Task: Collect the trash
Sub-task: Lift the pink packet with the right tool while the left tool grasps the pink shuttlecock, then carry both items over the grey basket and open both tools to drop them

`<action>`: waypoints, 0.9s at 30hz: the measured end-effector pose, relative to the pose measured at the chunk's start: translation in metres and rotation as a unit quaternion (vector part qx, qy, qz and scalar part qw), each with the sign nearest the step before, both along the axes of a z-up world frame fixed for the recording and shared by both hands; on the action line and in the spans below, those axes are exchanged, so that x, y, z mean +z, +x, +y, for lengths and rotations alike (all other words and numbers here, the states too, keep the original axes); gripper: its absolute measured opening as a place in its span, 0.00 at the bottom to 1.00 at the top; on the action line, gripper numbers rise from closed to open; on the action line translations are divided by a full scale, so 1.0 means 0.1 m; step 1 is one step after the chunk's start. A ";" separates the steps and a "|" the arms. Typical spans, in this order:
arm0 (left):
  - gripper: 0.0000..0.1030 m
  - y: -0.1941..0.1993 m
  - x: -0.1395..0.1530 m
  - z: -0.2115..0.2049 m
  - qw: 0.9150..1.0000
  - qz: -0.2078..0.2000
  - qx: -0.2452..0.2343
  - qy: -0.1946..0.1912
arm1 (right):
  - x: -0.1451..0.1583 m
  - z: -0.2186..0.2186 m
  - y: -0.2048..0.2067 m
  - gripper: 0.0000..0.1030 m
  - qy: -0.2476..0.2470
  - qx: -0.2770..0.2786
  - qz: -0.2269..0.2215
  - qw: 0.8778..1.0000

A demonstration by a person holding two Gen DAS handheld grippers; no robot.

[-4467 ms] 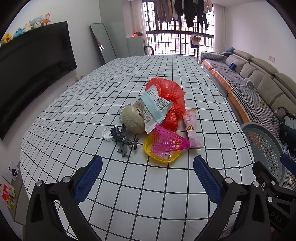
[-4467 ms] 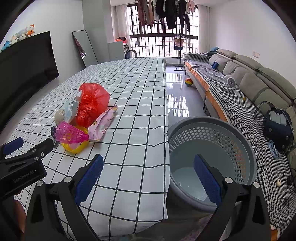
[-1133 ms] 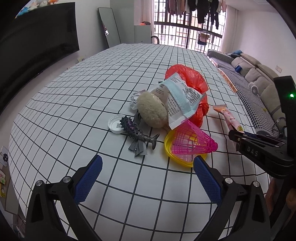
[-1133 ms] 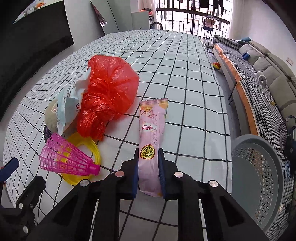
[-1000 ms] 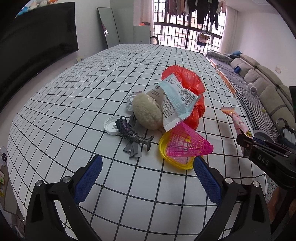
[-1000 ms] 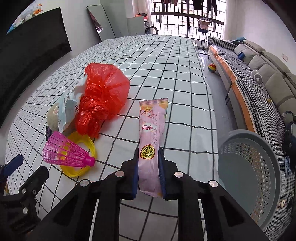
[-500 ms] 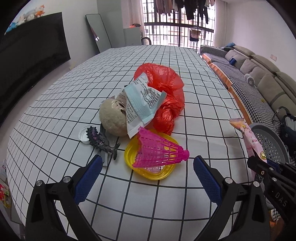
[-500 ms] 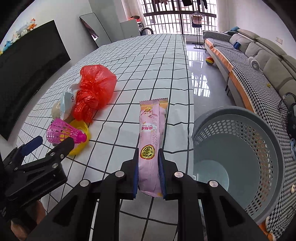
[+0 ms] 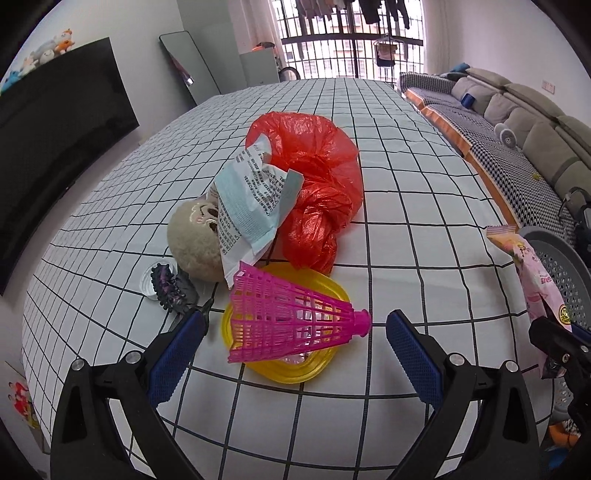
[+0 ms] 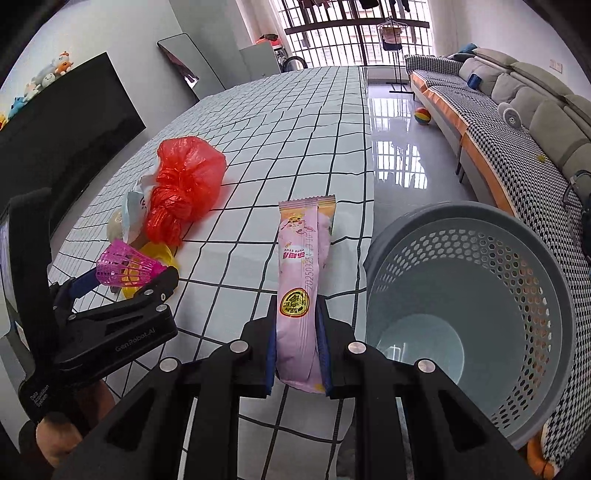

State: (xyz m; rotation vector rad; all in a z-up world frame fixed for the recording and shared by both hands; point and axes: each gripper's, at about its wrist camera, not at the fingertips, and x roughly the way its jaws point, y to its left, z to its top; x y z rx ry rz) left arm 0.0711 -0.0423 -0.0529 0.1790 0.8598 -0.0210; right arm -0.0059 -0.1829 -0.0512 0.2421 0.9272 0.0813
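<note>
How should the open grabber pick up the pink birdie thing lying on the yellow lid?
The pink shuttlecock lies on its side across the yellow lid, round nose pointing right. I would grip the narrow neck just behind that nose, coming down from above with the left gripper open around it. The neck looks stiffer and slimmer than the wide mesh skirt, which would probably squash or slip.

Daylight comes through a barred window (image 10: 354,22) at the far end, with clothes hanging above. A grey sofa (image 10: 535,107) lines the right wall, a dark TV (image 9: 55,122) the left, over a glossy floor (image 10: 402,155).
</note>
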 end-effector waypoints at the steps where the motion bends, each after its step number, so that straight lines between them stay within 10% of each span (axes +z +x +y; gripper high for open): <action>1: 0.93 0.00 0.01 0.00 1.000 -0.001 -0.001 0.000 | -0.01 -0.01 0.00 0.18 0.001 0.000 0.001 1.000; 8: 0.65 0.00 -0.03 0.00 1.000 0.009 -0.007 -0.002 | -0.03 0.02 0.02 0.18 0.002 0.001 0.001 1.000; 27: 0.62 -0.44 0.45 -0.03 0.996 -0.031 -0.055 -0.064 | 0.18 -0.13 -0.22 0.18 -0.012 -0.033 -0.017 0.999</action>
